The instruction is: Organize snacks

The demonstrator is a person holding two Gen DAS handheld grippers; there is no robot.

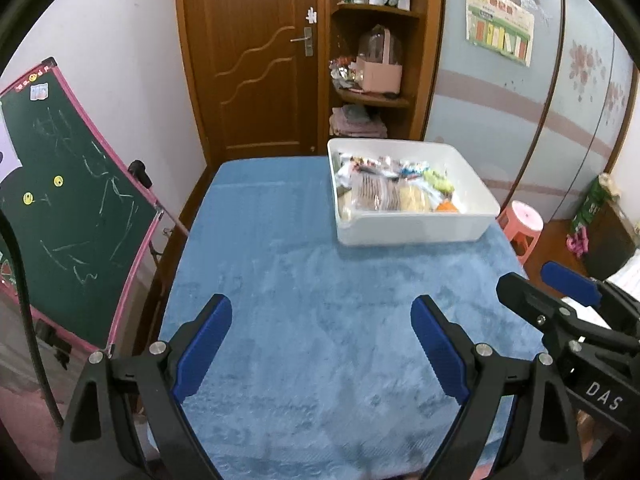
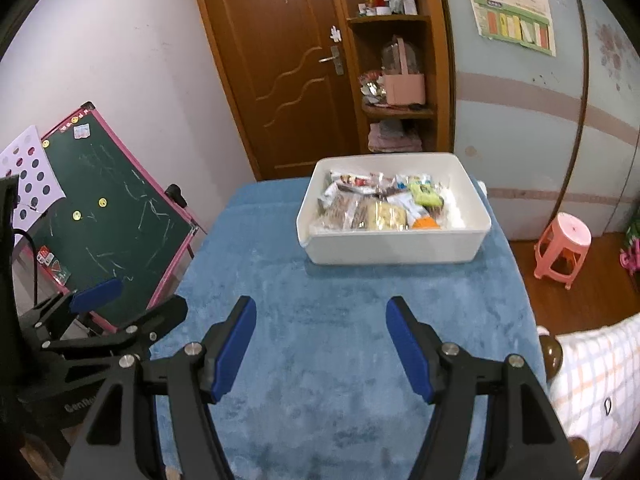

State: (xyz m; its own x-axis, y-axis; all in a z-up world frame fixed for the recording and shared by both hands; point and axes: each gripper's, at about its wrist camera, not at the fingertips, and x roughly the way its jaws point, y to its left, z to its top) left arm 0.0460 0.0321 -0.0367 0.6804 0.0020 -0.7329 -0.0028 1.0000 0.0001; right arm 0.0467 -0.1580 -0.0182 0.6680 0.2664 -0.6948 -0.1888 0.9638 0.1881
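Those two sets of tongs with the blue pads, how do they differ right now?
The left tongs stand spread wider; the right tongs have a narrower gap. The white bin of snacks lies ahead and to the right of the left tongs, but more nearly straight ahead of the right tongs. Both are open and empty, angled down over the bare blue cloth, short of the bin.
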